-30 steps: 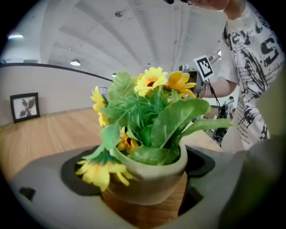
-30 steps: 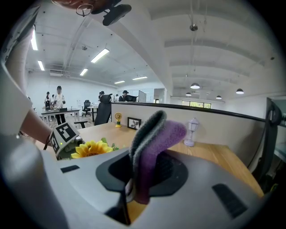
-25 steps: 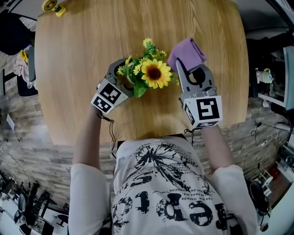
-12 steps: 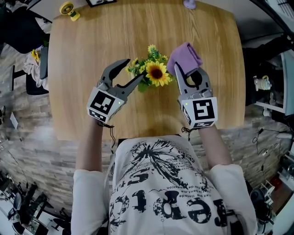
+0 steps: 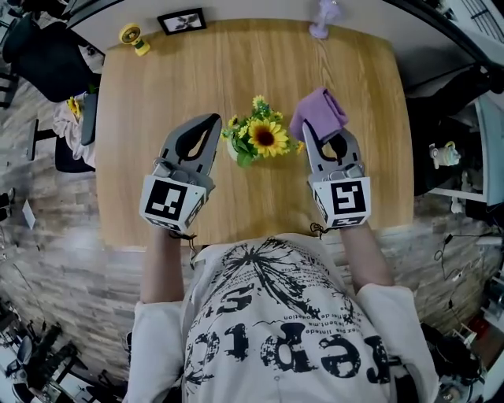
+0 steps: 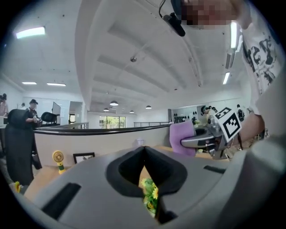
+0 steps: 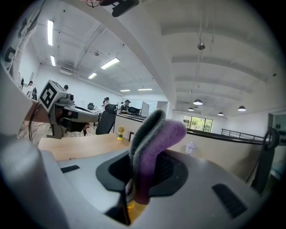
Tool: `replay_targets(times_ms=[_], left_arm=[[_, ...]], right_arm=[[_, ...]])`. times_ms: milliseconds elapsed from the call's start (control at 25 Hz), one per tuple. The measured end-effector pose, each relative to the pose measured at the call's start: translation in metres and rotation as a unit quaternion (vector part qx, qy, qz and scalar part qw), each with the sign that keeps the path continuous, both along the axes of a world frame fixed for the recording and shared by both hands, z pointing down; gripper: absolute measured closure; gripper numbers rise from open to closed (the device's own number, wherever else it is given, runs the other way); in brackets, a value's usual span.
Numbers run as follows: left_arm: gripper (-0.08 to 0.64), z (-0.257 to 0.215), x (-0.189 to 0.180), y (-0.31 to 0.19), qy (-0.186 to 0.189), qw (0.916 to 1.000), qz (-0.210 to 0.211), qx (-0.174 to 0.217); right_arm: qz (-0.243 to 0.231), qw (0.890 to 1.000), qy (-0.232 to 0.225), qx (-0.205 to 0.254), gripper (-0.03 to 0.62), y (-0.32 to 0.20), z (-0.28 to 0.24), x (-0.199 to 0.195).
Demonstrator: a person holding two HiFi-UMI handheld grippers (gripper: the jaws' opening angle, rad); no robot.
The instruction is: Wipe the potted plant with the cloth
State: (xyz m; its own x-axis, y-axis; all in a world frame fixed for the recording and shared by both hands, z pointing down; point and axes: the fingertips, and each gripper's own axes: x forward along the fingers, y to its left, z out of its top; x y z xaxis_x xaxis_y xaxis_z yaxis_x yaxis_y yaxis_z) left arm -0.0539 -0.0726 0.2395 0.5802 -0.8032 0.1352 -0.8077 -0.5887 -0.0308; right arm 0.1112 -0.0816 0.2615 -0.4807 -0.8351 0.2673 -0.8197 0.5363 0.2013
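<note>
Left hand-held gripper (image 5: 213, 120) has come away from the yellow-flowered, green-leaved potted plant (image 5: 261, 136), which it flanked a second ago. Its jaws have just been closing, with nothing between them.

Head view: both grippers are over the light wooden desk (image 5: 157, 86). The left one is just left of the plant, clear of it. The right hand-held gripper (image 5: 316, 127) is just right of the plant, clamped on a folded purple fabric cloth (image 5: 319, 112) that sticks out past its tips. Beyond the plant, at the far desk edge, are a small black picture frame (image 5: 181, 20) and a yellow toy fan (image 5: 132, 35).

Left gripper view: jaws pressed together, empty (image 6: 144, 148). Plant blooms (image 6: 150, 196) show below them. The cloth (image 6: 180, 136) is right of the plant.

Right gripper view: jaws (image 7: 145, 154) are clenched on the cloth (image 7: 156, 134), which stands upright and curls over at the top. The left gripper (image 7: 73, 114) is at the far left.
</note>
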Motion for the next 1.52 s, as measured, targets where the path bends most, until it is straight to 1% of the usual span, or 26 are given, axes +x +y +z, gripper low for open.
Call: replay_targets(times_ms=[120,320,440,600,960,1120,1320,1520], left_arm=[[0.556,-0.008,-0.007,0.006,0.008,0.9998,-0.017,-0.005],[0.557,-0.013,-0.017,0.013,-0.001,0.9990,-0.044,0.003],[0.557,-0.020,-0.018,0.016,0.004,0.9986,-0.051,0.013],[0.557,-0.022,-0.018,0.017,0.003,0.9983,-0.058,0.011],[0.557,-0.018,-0.007,0.024,-0.012,0.9990,-0.044,0.001],[0.557,-0.018,-0.003,0.024,-0.015,0.9990,-0.042,0.001],[0.557,-0.012,0.003,0.025,-0.033,0.9989,-0.034,-0.006],[0.556,-0.009,0.005,0.024,-0.013,0.9988,-0.042,-0.022]], right_arm=[[-0.008,1.000,-0.006,0.002,0.517,0.002,-0.006,0.002],[-0.029,0.999,-0.018,0.013,0.523,0.003,-0.016,0.000],[-0.041,0.999,-0.024,0.008,0.526,0.006,-0.018,0.000],[-0.055,0.998,-0.024,0.002,0.529,0.010,-0.017,-0.004],[-0.073,0.997,-0.019,0.000,0.533,0.018,-0.015,-0.008],[-0.066,0.998,-0.024,-0.001,0.534,0.018,-0.016,-0.004],[-0.063,0.997,-0.035,0.000,0.532,0.018,-0.016,-0.001],[-0.064,0.998,-0.027,0.004,0.532,0.019,-0.017,0.000]])
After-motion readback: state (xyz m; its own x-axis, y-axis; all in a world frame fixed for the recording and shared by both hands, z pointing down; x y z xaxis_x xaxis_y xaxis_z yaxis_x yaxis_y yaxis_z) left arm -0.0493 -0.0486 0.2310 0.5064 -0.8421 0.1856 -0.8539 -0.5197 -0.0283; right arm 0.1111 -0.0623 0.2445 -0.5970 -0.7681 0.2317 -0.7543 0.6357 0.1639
